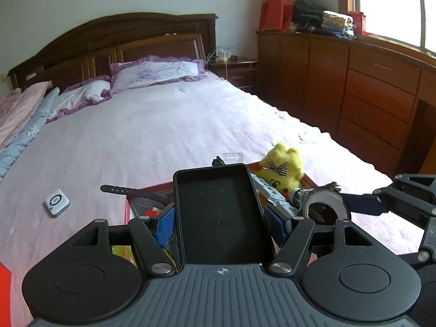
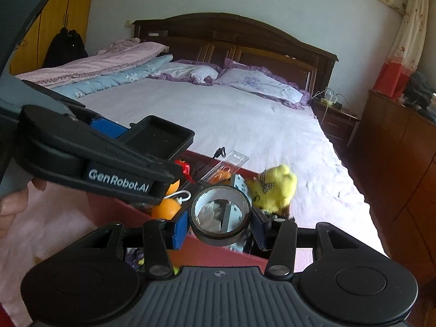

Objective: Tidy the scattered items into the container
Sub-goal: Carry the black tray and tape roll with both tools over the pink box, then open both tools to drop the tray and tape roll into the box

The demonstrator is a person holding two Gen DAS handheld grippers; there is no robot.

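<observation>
Landmark is the red container (image 1: 310, 181) on the pink bedspread (image 1: 169, 125). Left of it lies a small white device (image 1: 57, 202). Above it, the left gripper (image 1: 219, 219) is clamped on a black tray (image 1: 220, 212); the right gripper (image 2: 219, 222) is clamped on a tape roll (image 2: 220, 215). Beyond it, pillows (image 1: 155, 73) and headboard (image 1: 114, 35); right of it, a wooden cabinet (image 1: 368, 87) under a window (image 1: 392, 5).

A wide bed with a pale pink sheet (image 1: 163, 125) stands against a dark carved wooden headboard (image 2: 245, 35). Two purple-frilled white pillows (image 1: 158, 72) lie at its head, beside a brown wooden nightstand (image 1: 237, 72).
</observation>
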